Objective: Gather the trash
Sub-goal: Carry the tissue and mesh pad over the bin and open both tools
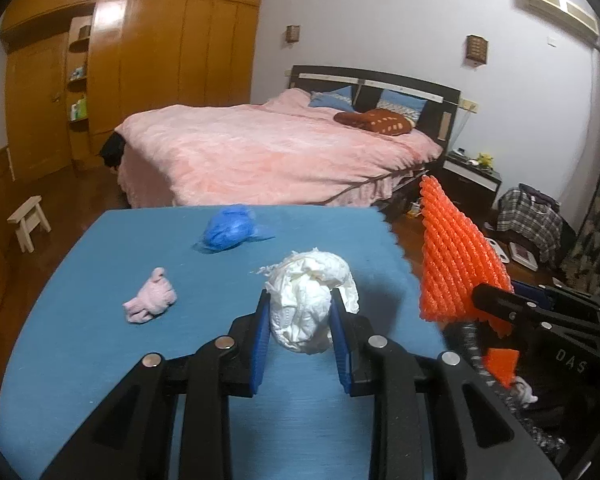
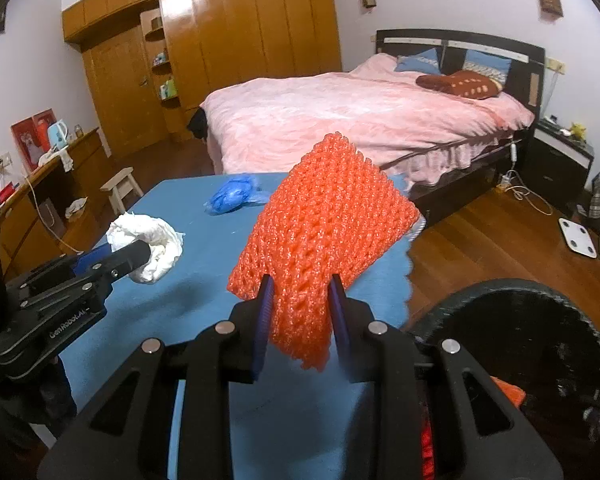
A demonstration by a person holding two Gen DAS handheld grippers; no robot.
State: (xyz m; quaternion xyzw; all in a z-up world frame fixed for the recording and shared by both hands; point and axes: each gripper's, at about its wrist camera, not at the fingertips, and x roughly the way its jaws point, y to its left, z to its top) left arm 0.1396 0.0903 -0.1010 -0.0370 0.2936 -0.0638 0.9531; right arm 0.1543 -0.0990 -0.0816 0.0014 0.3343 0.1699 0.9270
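White paper wad clamped between the pads of the left gripper, held above the blue table. Looks light, soft, crushable; a pinch through its middle should hold. Orange foam net clamped at its lower edge in the right gripper, springy and floppy, rest fanning out. Black bin sits just right of it, likely the drop spot. Blue plastic bag and pink wad lie on the table, untouched.
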